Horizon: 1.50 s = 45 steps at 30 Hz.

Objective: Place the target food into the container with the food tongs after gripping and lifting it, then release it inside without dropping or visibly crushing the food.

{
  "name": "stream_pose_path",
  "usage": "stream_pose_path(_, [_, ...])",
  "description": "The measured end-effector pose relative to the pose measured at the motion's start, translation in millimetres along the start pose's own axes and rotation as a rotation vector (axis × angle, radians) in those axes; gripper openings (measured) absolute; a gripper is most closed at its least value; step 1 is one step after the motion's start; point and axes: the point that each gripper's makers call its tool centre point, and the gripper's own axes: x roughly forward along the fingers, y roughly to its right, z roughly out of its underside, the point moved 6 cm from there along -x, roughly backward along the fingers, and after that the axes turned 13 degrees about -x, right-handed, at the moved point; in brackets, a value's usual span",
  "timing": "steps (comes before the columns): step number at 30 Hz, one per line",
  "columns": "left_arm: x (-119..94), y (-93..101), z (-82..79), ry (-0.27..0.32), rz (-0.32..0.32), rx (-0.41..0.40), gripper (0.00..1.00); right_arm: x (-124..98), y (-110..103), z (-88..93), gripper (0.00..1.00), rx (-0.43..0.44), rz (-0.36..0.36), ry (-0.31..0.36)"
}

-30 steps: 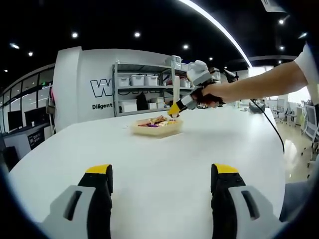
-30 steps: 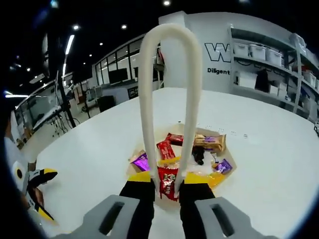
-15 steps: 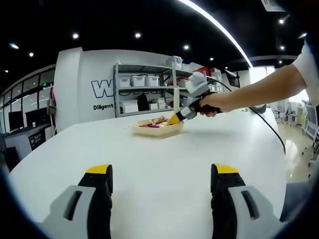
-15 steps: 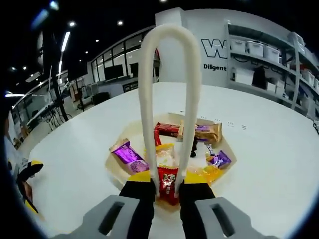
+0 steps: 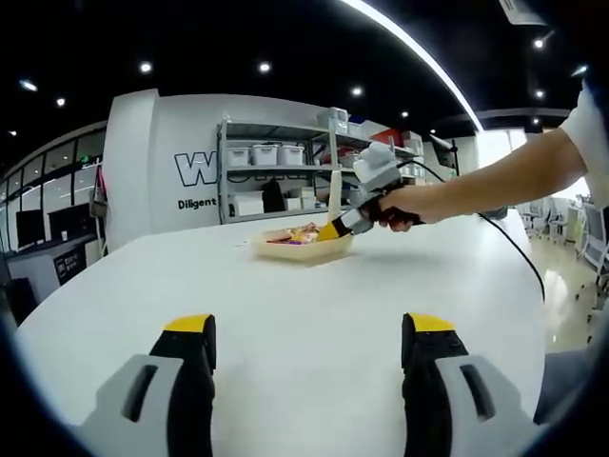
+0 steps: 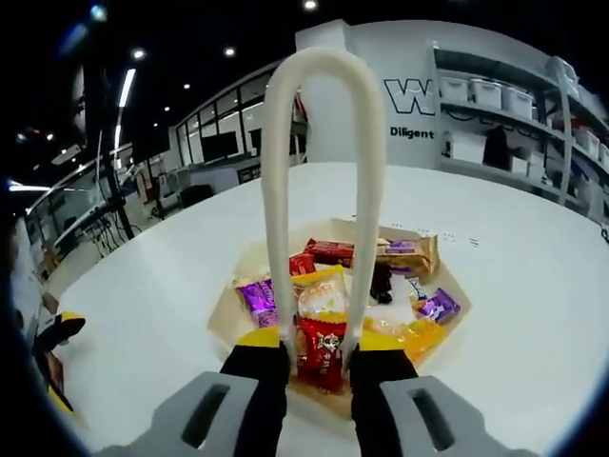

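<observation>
My right gripper (image 6: 319, 345) is shut on white food tongs (image 6: 276, 190), whose loop arches up through the right gripper view. The tong tips pinch a red wrapped candy (image 6: 322, 354) just above the near side of a beige container (image 6: 225, 312). The container holds several wrapped sweets, among them a purple one (image 6: 257, 295) and a brown bar (image 6: 404, 255). In the left gripper view the right gripper (image 5: 354, 211), held by a person's hand (image 5: 400, 202), leans over the container (image 5: 297, 251) far across the table. My left gripper (image 5: 309, 333) is open with nothing between its fingers.
The white table (image 5: 285, 305) stretches wide around the container. Shelves with white bins (image 5: 276, 162) stand against the far wall. The left gripper (image 6: 55, 335) shows at the lower left of the right gripper view. A black cable (image 5: 519, 243) trails across the table at the right.
The right gripper has come down and closer to the container with the red candy still pinched in the tongs. The left gripper has stayed still.
</observation>
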Motion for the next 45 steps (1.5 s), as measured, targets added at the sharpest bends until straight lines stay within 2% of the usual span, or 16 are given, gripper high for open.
stream_pose_path(6, [0,-1.0,0.6,-0.002,0.003,0.001,0.78,-11,1,2.3,0.21,0.028,0.014,0.016])
stream_pose_path(13, [0,-0.3,1.1,-0.002,0.002,0.003,0.78,-25,12,5.0,0.21,0.053,0.032,0.027])
stream_pose_path(19, [1,-0.2,1.1,-0.001,0.002,0.004,0.78,-34,19,1.0,0.21,0.052,0.042,0.029])
stream_pose_path(28, [1,-1.1,2.6,-0.012,0.003,0.001,0.77,-63,13,-7.5,0.21,0.048,0.034,0.053])
stream_pose_path(32, [1,-0.4,2.4,-0.011,0.008,-0.001,0.77,-78,9,-3.1,0.21,0.060,0.007,0.065])
stream_pose_path(36, [1,0.6,2.7,-0.017,0.008,0.001,0.77,-90,4,2.1,0.21,0.028,0.000,0.059])
stream_pose_path(45, [-1,4.3,2.8,-0.021,0.014,-0.004,0.78,-113,-9,0.1,0.21,-0.006,-0.040,0.083])
